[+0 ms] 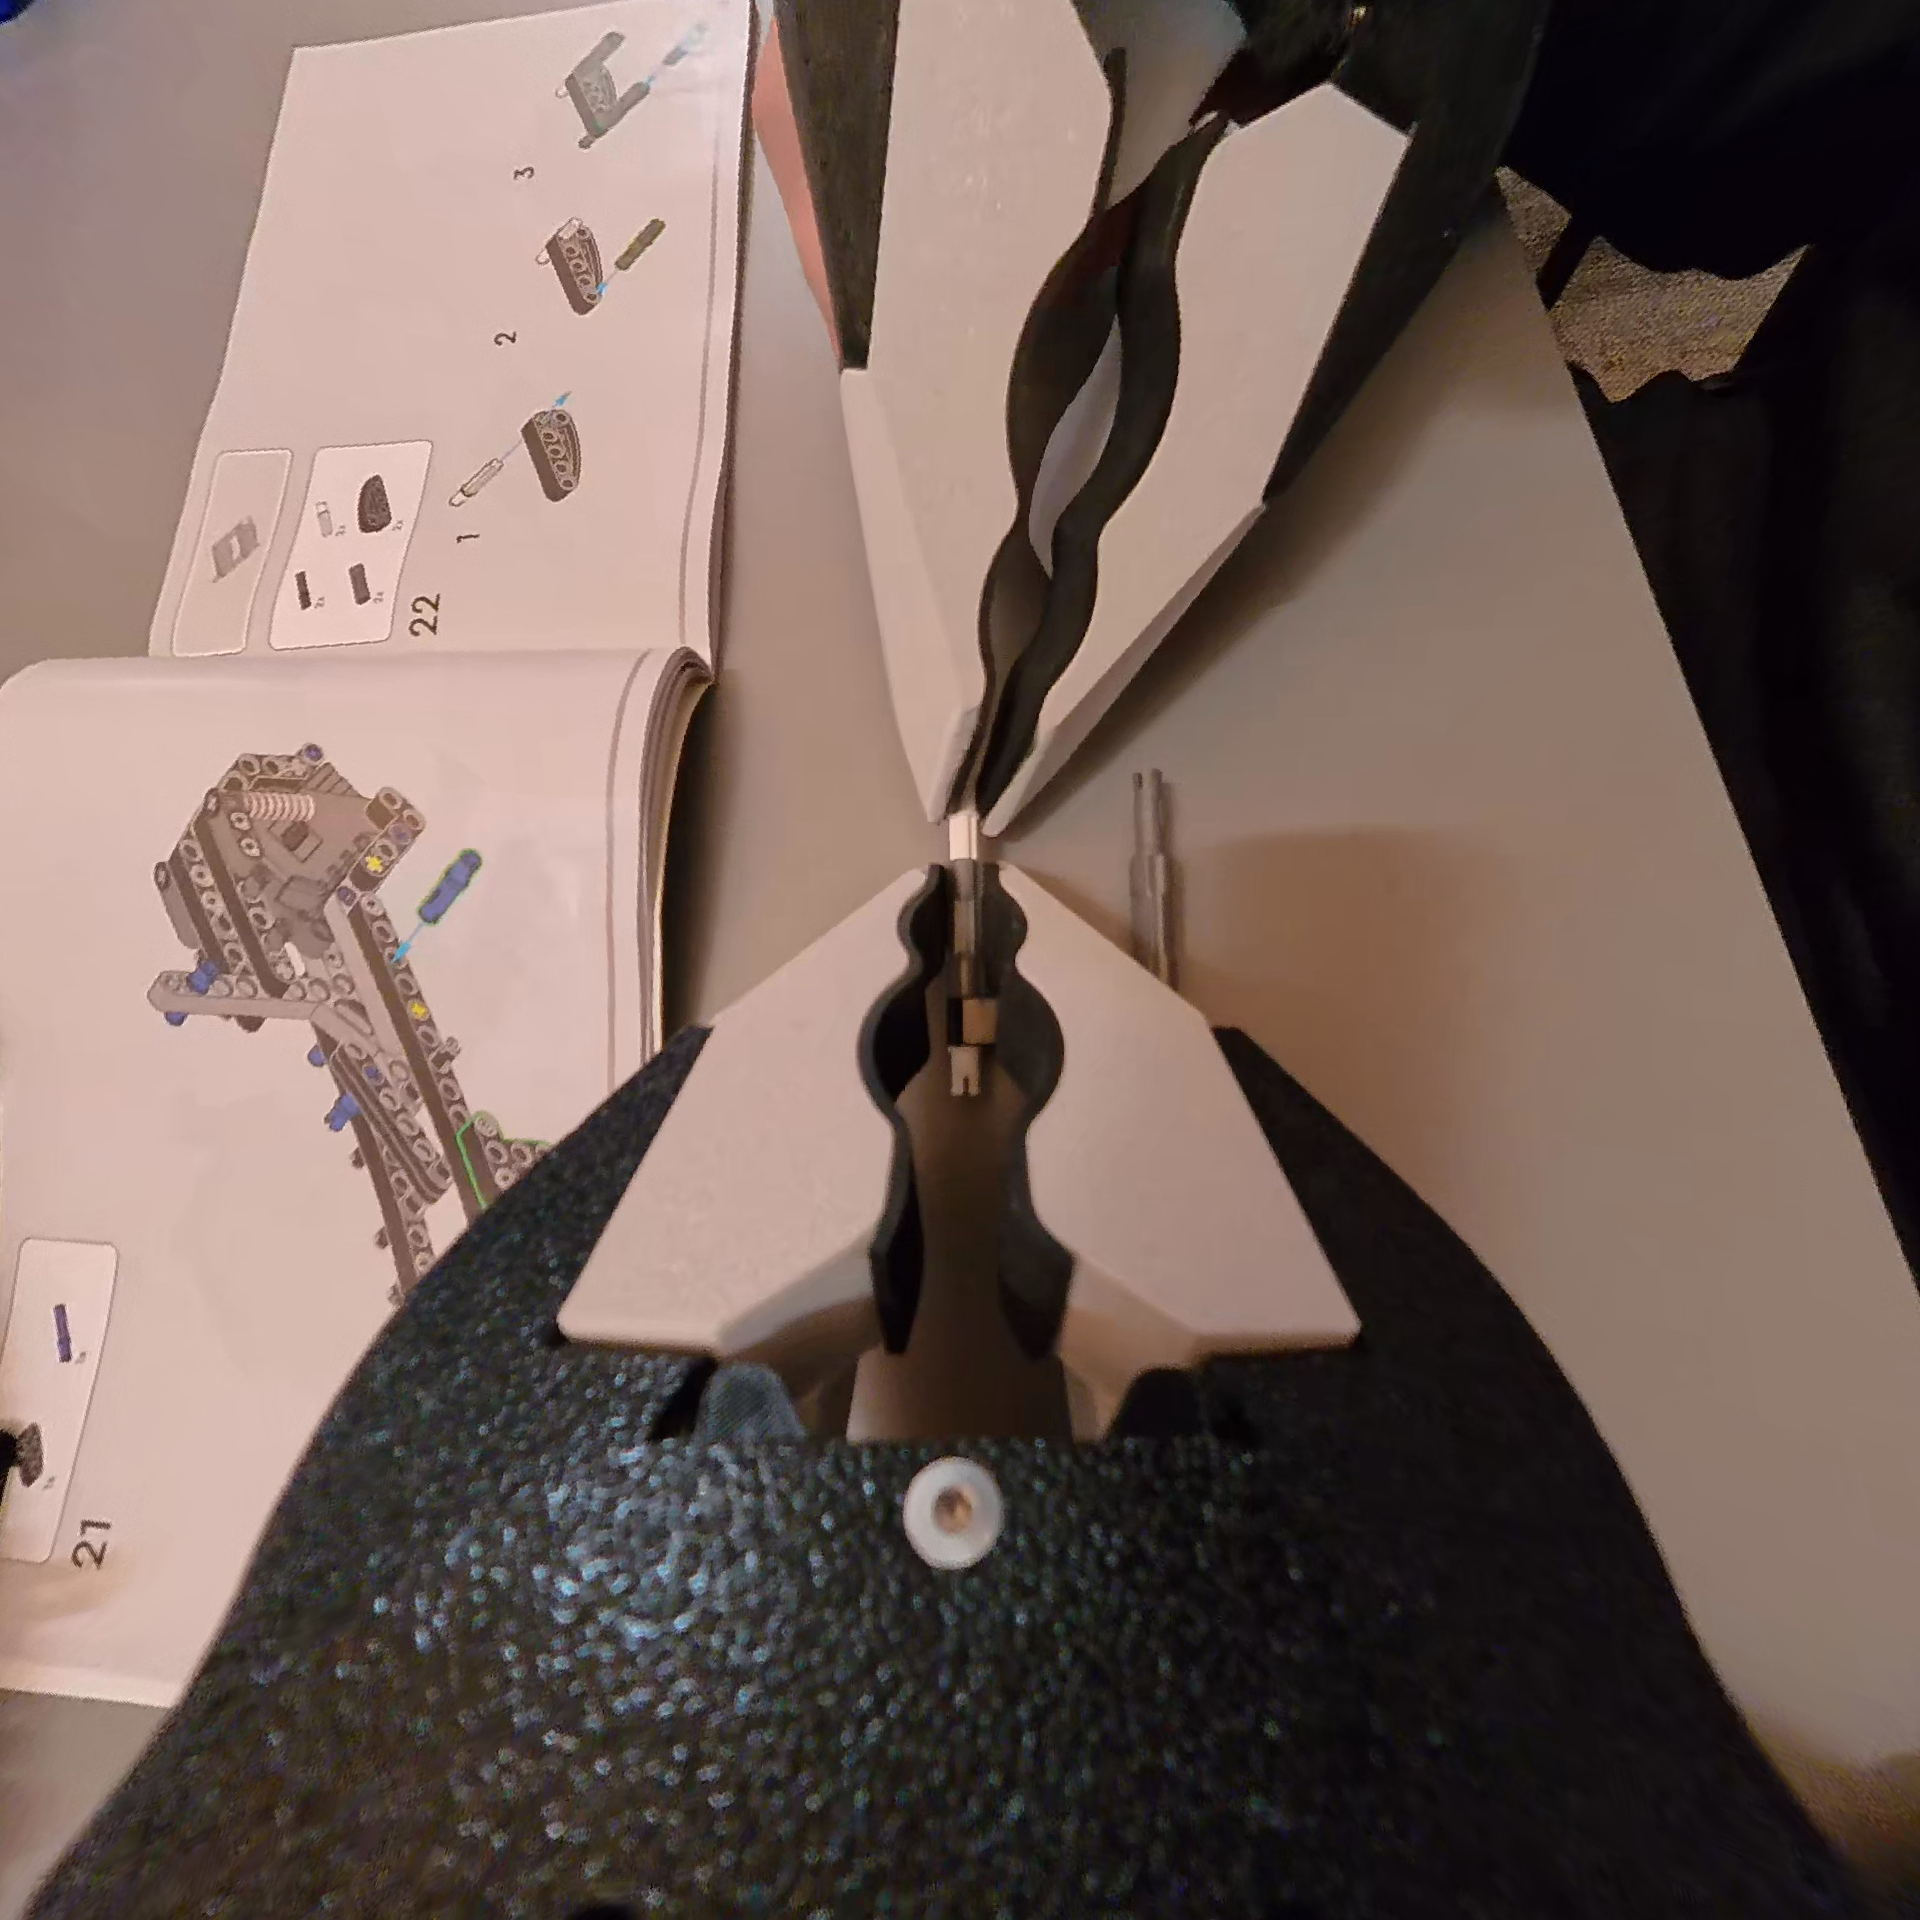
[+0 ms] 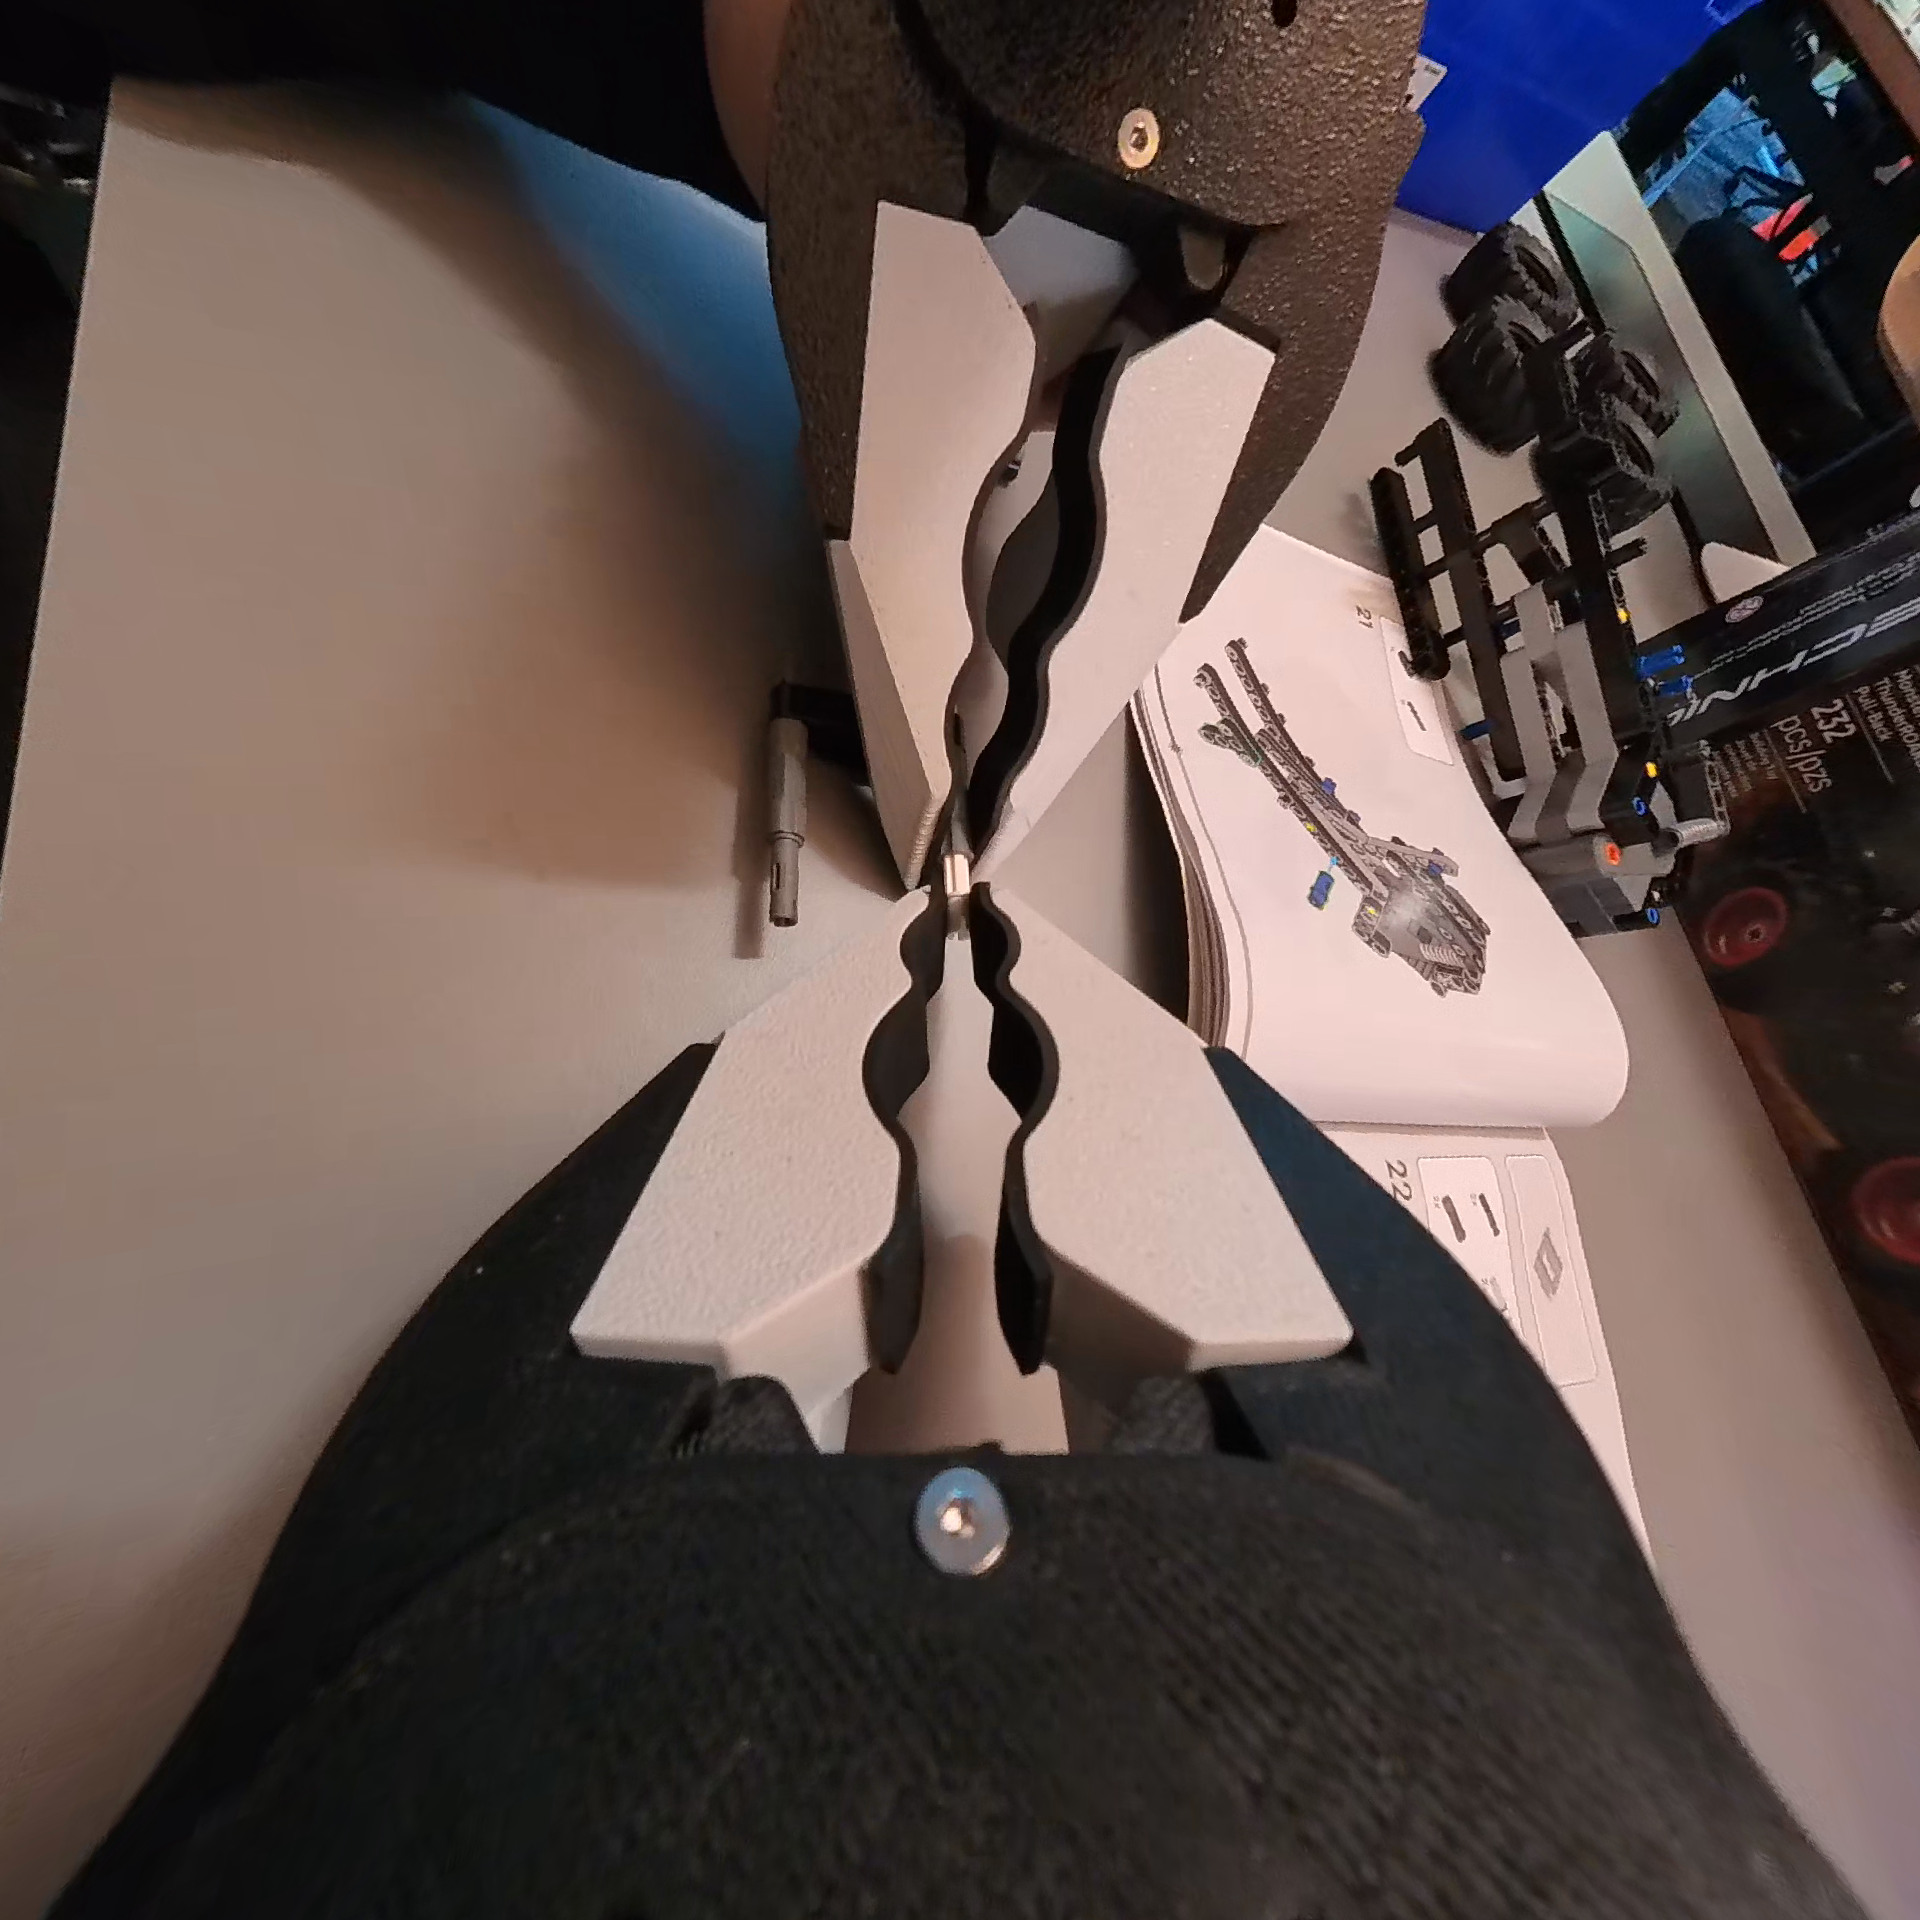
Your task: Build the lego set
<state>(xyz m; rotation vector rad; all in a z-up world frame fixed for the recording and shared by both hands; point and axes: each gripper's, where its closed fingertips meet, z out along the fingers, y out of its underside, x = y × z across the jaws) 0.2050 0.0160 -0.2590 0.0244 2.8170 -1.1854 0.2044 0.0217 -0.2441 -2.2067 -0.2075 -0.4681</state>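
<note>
Tip to tip, the left tongs (image 1: pixel 964 883) and right tongs (image 2: pixel 956 920) both pinch one small light-grey plastic pin (image 1: pixel 965 836) above the pale worktop (image 1: pixel 1455 1039); a grey axle piece (image 2: pixel 784 821) lies just beside them.

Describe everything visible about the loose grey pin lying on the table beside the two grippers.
The loose grey pin is a slim, stepped rod of matte grey plastic, thicker in the middle and narrower at the near tip. Its far end looks darker. It lies flat on the pale table, casting a short shadow, lengthwise along the grippers' line. Nothing grips it; the left gripper and right gripper meet beside it.
</note>
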